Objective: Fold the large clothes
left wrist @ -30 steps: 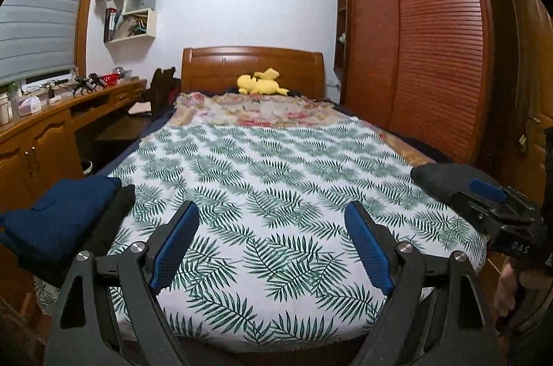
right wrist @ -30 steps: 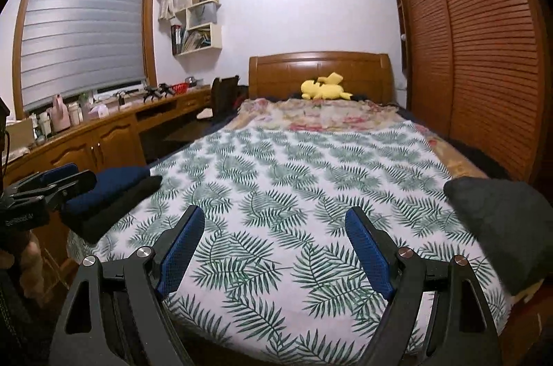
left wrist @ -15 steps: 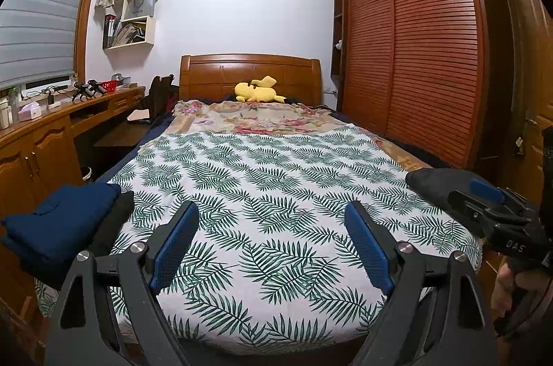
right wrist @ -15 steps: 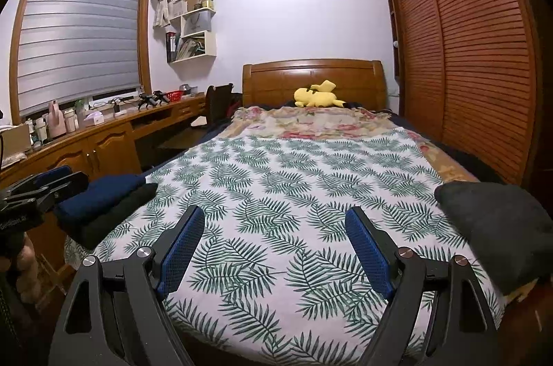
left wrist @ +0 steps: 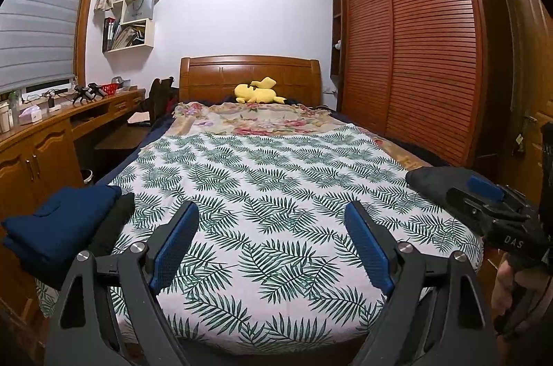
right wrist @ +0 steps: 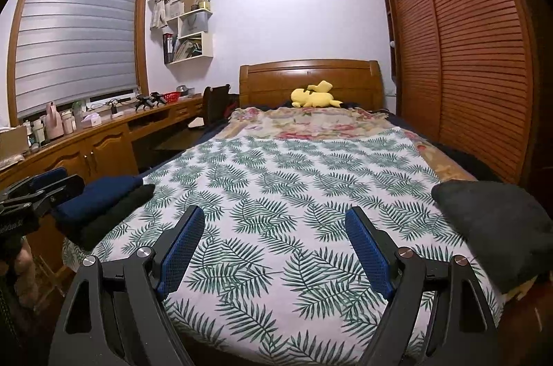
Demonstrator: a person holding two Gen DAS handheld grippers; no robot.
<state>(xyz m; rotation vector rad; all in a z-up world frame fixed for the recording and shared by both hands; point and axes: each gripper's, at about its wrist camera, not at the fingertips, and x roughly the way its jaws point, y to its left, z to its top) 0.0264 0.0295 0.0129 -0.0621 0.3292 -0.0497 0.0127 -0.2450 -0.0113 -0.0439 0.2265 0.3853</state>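
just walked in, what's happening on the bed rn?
Nothing is being held. The left tool and right tool both hover open over the foot of the leaf-print bedspread. A folded navy and black stack sits at the bed's left corner, and a dark grey garment lies bunched at the right edge, not yet picked up.

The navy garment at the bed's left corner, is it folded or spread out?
Folded: the navy garment lies as a compact stack on a black garment.

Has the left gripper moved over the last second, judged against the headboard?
Yes. The left gripper, tongs open, has tilted upward: in its wrist view the headboard and leaf-print bedspread sit lower than before.
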